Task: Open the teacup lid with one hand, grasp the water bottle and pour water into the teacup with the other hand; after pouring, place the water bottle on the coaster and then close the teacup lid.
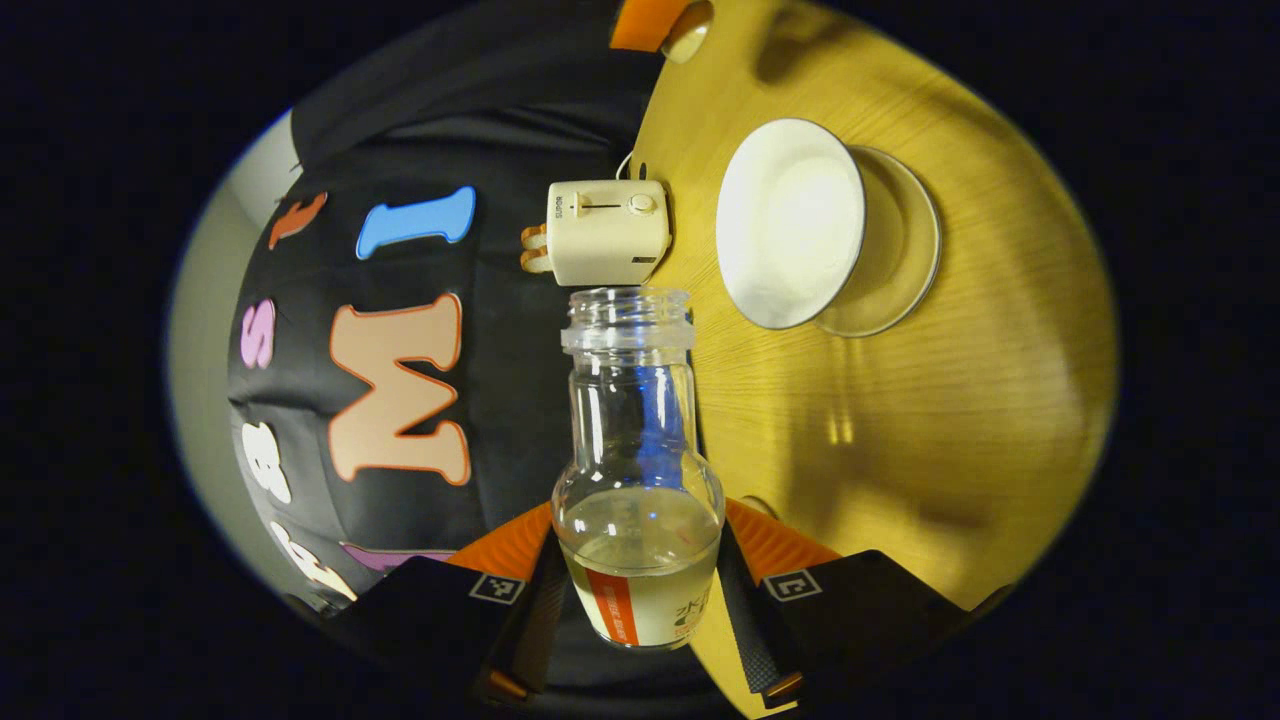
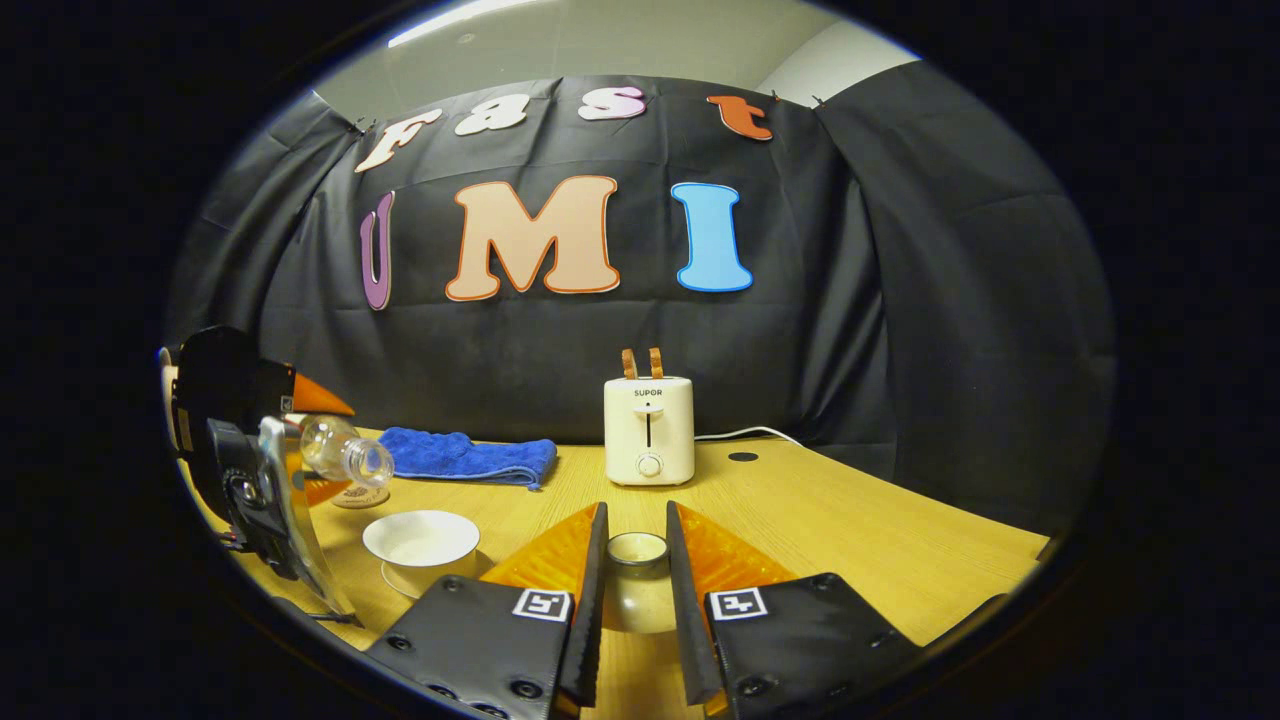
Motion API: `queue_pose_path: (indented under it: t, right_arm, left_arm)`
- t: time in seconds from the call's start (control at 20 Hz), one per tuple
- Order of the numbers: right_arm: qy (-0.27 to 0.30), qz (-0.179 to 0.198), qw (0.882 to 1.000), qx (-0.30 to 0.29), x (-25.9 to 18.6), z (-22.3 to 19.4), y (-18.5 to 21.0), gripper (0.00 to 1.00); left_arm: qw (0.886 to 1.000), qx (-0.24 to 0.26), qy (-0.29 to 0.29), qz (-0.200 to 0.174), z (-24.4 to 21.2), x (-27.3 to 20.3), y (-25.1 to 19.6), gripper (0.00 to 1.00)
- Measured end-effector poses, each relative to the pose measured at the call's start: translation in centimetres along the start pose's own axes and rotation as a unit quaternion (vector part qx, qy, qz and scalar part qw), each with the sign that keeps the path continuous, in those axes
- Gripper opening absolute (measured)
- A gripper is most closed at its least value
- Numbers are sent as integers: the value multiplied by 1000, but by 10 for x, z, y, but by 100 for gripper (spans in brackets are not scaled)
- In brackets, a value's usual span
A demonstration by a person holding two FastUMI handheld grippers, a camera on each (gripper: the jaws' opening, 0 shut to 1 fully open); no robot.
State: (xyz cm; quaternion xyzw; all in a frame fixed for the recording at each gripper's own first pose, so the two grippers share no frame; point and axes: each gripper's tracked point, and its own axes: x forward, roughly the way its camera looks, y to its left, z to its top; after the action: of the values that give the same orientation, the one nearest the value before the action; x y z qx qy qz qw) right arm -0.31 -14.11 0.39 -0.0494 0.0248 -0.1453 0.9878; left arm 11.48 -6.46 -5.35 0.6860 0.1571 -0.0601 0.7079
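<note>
A clear, uncapped water bottle (image 1: 640,480) with some water in it is tilted on its side, and my left gripper (image 1: 640,565) is shut on its lower body. Past its mouth stands the white teacup (image 1: 790,225), lidless, on a glass saucer (image 1: 905,260). In the right gripper view, the bottle (image 2: 350,458) hangs above and behind the teacup (image 2: 420,538), held by the left gripper (image 2: 318,445); no stream of water shows. My right gripper (image 2: 636,530) is shut on the round teacup lid (image 2: 637,578), low over the table. A small round coaster (image 2: 360,496) lies behind the cup.
A cream toaster (image 2: 648,430) with two slices in it stands at the back of the wooden table (image 2: 850,530), its cord trailing right. A folded blue towel (image 2: 465,458) lies to its left. The toaster (image 1: 605,232) sits just beyond the bottle's mouth in the left gripper view.
</note>
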Motion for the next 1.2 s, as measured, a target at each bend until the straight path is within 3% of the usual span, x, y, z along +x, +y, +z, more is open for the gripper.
queue_pose_path:
  t: [0.2, 0.4, 0.6, 0.8, 0.9, 1.05, 1.15, 1.2]
  right_arm:
    - [0, 0, 1000, 0, 0, 0, 0, 36]
    - [-1, 0, 1000, 0, 0, 0, 0, 36]
    - [0, 0, 1000, 0, 0, 0, 0, 36]
    - [0, 0, 1000, -1, 0, 0, 0, 36]
    - [0, 1, 1000, -1, 0, 0, 0, 36]
    - [0, 1, 1000, -1, 0, 1, 0, 36]
    - [0, 1, 1000, -1, 0, 1, 0, 36]
    - [0, 1, 1000, -1, 0, 0, 0, 36]
  left_arm:
    - [994, -106, -21, 6, 5, 0, -5, 71]
    - [968, -246, -34, 30, -7, -7, 5, 67]
    - [928, -367, -40, 55, -32, -6, 27, 73]
    - [861, -504, -38, 56, -64, 6, 36, 70]
    - [836, -543, -42, 67, -79, 9, 46, 71]
    - [811, -578, -60, 66, -88, 25, 53, 70]
    - [803, -588, -73, 59, -87, 38, 55, 70]
    - [791, -603, -83, 51, -84, 46, 54, 70]
